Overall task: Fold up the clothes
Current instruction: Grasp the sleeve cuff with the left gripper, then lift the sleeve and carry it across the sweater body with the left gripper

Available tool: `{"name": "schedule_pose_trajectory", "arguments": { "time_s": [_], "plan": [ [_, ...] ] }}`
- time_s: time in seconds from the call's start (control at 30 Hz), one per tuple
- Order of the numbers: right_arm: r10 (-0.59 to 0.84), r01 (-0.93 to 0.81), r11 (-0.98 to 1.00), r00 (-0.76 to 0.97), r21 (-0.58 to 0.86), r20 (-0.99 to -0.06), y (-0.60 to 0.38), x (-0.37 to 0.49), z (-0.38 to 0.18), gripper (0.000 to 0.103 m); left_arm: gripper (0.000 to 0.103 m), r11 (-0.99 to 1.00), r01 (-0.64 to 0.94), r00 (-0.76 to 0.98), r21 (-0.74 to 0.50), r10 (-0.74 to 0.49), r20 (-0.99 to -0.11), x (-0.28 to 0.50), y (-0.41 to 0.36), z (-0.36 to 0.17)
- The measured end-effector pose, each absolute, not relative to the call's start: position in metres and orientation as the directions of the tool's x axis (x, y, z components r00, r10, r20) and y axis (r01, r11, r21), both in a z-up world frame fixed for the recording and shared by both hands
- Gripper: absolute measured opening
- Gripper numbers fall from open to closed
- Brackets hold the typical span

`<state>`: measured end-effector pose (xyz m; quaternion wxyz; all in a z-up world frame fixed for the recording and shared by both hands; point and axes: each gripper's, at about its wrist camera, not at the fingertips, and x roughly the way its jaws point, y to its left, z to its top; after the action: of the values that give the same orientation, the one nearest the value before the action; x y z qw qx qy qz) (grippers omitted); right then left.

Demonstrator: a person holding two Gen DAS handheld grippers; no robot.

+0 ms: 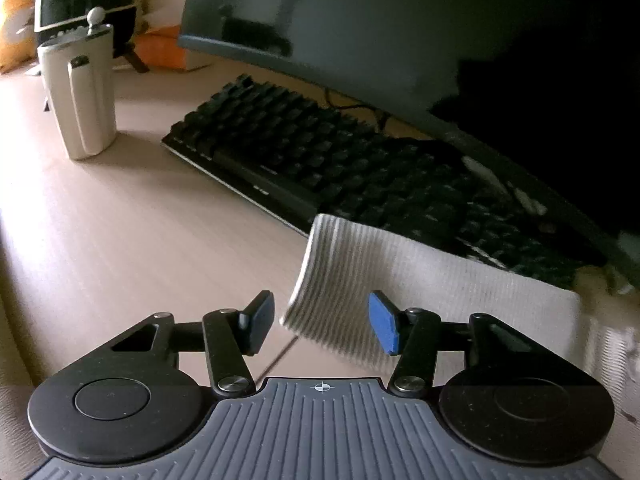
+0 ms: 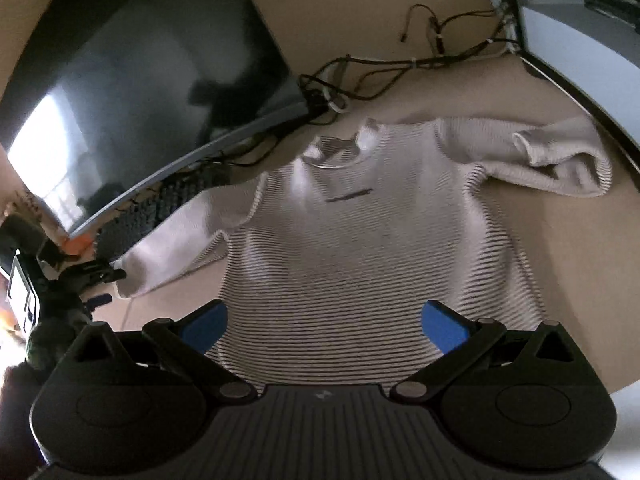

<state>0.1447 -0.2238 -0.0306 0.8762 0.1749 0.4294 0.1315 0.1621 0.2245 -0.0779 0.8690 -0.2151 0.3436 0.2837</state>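
Left wrist view: our left gripper (image 1: 322,322) stands apart around the sleeve (image 1: 360,280) at lower centre, not clamped. Right wrist view: our right gripper (image 2: 324,326) is wide apart over the sweater (image 2: 360,248).

I can read no text, brand or number in either view. The only sign I see is a small white crosshair mark (image 1: 321,387) on the left gripper's ribbed body; a faint white emblem (image 2: 321,396) on the right gripper's body is illegible.
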Motion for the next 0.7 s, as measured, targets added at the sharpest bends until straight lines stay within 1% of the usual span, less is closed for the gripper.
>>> {"name": "schedule_pose_trajectory", "arguments": {
  "time_s": [0.13,0.23,0.3,0.37,0.4,0.47,0.5,0.53,0.57,0.7],
  "plan": [
    [0.334,-0.011,0.911,0.604,0.412,-0.724,-0.243,0.143,-0.029,0.103,0.056,0.725,-0.665,0.588,-0.182,0.357,-0.726,0.171,0.234,-0.091],
    [0.305,0.03,0.914,0.605,0.404,-0.736,-0.253,0.142,-0.029,0.103,0.057,0.716,-0.662,0.595,-0.219,0.326,-0.734,0.174,0.24,-0.099],
    [0.291,0.047,0.917,0.601,0.397,-0.744,-0.257,0.141,-0.031,0.103,0.057,0.728,-0.655,0.599,-0.203,0.337,-0.726,0.177,0.236,-0.1],
    [0.281,0.06,0.918,0.599,0.392,-0.75,-0.259,0.139,-0.033,0.103,0.047,0.736,-0.654,0.595,-0.174,0.359,-0.719,0.179,0.231,-0.101],
    [0.278,0.065,0.918,0.598,0.391,-0.752,-0.259,0.139,-0.033,0.103,0.045,0.738,-0.656,0.589,-0.157,0.371,-0.718,0.18,0.228,-0.101],
    [0.274,0.071,0.918,0.598,0.391,-0.753,-0.261,0.137,-0.034,0.103,0.026,0.743,-0.655,0.584,-0.138,0.383,-0.715,0.181,0.223,-0.099],
    [0.274,0.073,0.917,0.598,0.392,-0.753,-0.262,0.136,-0.034,0.103,0.022,0.746,-0.651,0.587,-0.137,0.381,-0.714,0.18,0.223,-0.098],
    [0.276,0.073,0.916,0.598,0.394,-0.752,-0.262,0.136,-0.034,0.103,0.014,0.751,-0.645,0.595,-0.143,0.375,-0.711,0.179,0.223,-0.096],
    [0.278,0.072,0.916,0.599,0.396,-0.751,-0.263,0.135,-0.034,0.103,0.011,0.754,-0.637,0.607,-0.159,0.363,-0.707,0.178,0.224,-0.094],
    [0.297,0.061,0.909,0.597,0.411,-0.746,-0.265,0.135,-0.036,0.103,0.009,0.726,-0.658,0.6,-0.198,0.347,-0.72,0.176,0.231,-0.089]
  ]
}}
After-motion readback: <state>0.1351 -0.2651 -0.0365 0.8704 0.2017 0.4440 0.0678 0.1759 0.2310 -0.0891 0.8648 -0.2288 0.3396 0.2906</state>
